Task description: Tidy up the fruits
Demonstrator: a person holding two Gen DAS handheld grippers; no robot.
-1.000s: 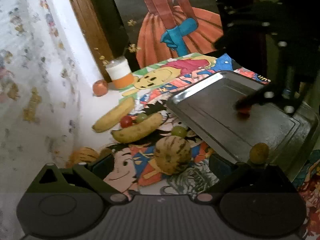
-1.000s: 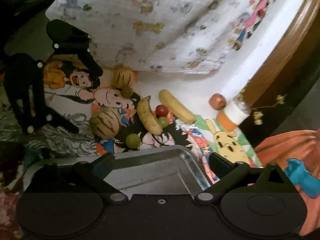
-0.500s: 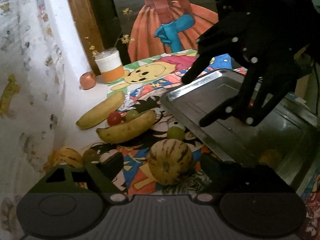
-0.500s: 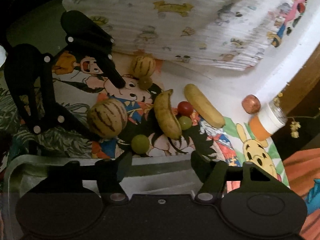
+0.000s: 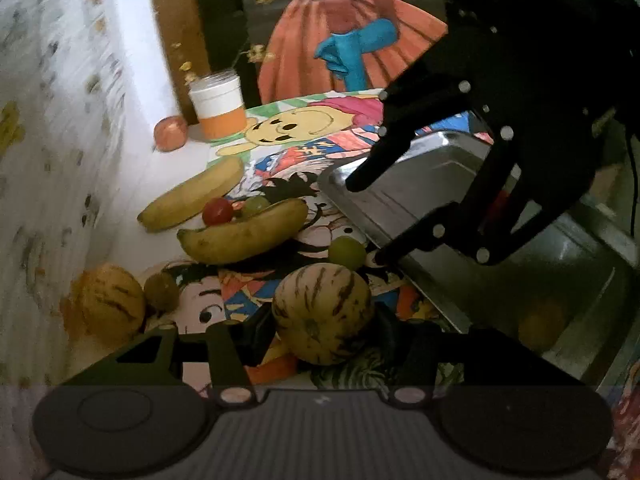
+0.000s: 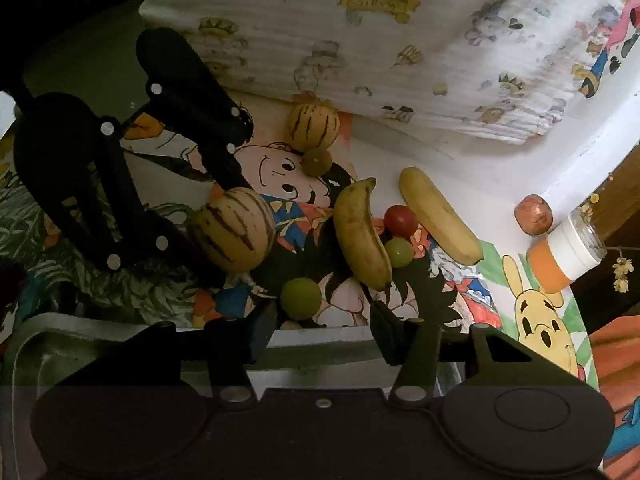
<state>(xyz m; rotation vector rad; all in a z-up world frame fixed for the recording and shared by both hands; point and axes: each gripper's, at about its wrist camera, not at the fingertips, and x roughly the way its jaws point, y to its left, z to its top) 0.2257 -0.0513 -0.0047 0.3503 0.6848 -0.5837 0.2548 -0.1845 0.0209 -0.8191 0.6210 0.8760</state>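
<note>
My left gripper (image 5: 320, 320) is open, its jaws either side of a striped yellow melon (image 5: 322, 314), which also shows in the right wrist view (image 6: 232, 229). My right gripper (image 6: 322, 322) is open over the metal tray's (image 6: 320, 346) rim, just short of a green round fruit (image 6: 300, 298). In the left wrist view the right gripper (image 5: 362, 220) hangs above the tray (image 5: 424, 184), and the green fruit (image 5: 347, 251) lies by its lower finger. Two bananas (image 5: 244, 236), a red fruit (image 5: 217, 211) and a second melon (image 5: 108, 306) lie on the cartoon cloth. A yellow fruit (image 5: 540, 326) sits in the tray.
An orange-and-white jar (image 5: 219, 110) and a reddish apple (image 5: 171, 133) stand at the back by a wooden post. A patterned white cloth (image 6: 400, 40) hangs along one side. A small brownish fruit (image 6: 316, 161) lies beside the second melon (image 6: 313, 126).
My left gripper has moved forward until its jaws flank the striped melon. My right gripper has come off the tray middle to its rim, toward the green fruit.
</note>
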